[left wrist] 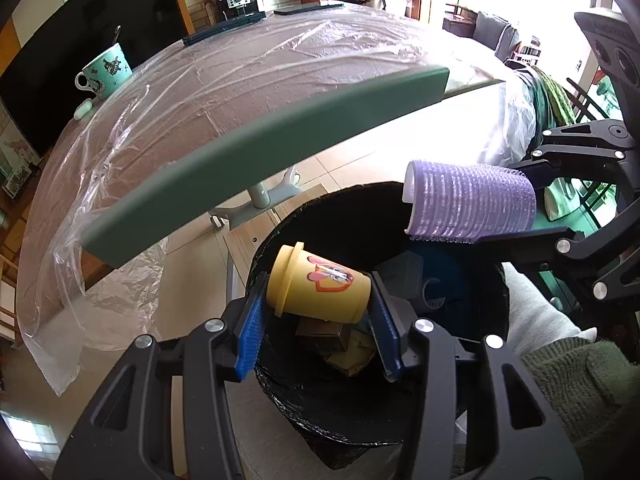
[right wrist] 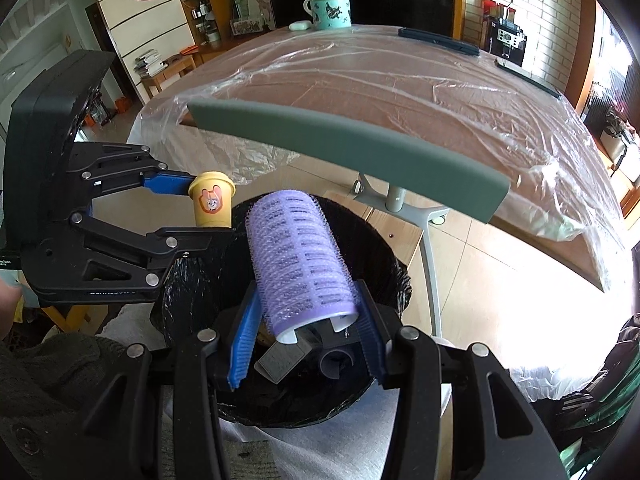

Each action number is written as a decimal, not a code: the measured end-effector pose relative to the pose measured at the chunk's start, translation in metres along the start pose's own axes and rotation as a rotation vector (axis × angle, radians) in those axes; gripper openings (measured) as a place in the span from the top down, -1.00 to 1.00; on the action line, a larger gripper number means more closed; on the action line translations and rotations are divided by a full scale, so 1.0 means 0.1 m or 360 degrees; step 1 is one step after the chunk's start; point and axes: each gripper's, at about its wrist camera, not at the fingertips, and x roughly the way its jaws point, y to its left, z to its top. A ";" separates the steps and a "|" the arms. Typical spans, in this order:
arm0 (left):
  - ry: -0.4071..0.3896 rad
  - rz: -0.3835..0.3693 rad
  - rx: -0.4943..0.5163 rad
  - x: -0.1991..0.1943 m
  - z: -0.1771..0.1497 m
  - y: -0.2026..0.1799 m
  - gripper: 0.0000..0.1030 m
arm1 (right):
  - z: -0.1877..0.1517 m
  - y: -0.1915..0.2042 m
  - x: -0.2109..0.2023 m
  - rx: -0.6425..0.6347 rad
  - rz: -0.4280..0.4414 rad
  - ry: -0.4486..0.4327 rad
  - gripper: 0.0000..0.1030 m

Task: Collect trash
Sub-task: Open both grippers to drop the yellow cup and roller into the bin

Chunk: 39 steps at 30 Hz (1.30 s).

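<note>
My left gripper (left wrist: 318, 316) is shut on a small yellow cup (left wrist: 318, 286) with a cartoon print, held on its side over the black-lined trash bin (left wrist: 360, 412). My right gripper (right wrist: 308, 332) is shut on a purple hair roller (right wrist: 300, 256), also held above the bin (right wrist: 192, 292). In the left wrist view the roller (left wrist: 468, 206) hangs over the bin's far right rim in the other gripper. In the right wrist view the yellow cup (right wrist: 212, 200) shows upright at the bin's left rim. Cardboard scraps (left wrist: 332, 340) and grey pieces (right wrist: 286, 354) lie inside the bin.
A table under clear plastic sheeting (right wrist: 400, 80) stands behind the bin, with a teal mug (right wrist: 330, 12) and a small white object (right wrist: 300, 25) at its far end. A grey-green chair backrest (right wrist: 340, 148) crosses in front of the table. Tiled floor (right wrist: 500, 272) lies to the right.
</note>
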 end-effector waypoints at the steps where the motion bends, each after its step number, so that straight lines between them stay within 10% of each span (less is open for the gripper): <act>1: 0.0005 0.0005 0.0006 0.01 -0.01 -0.01 0.05 | -0.01 0.00 0.01 -0.0001 -0.0002 0.0007 0.12; 37: 0.0159 0.0042 0.0065 0.50 -0.16 -0.08 0.04 | -0.20 -0.03 0.48 0.0005 -0.0043 0.0204 0.10; 39: 0.0154 0.0017 0.0054 0.51 -0.16 -0.06 -0.31 | -0.20 -0.02 0.49 0.0008 -0.0044 0.0203 -0.06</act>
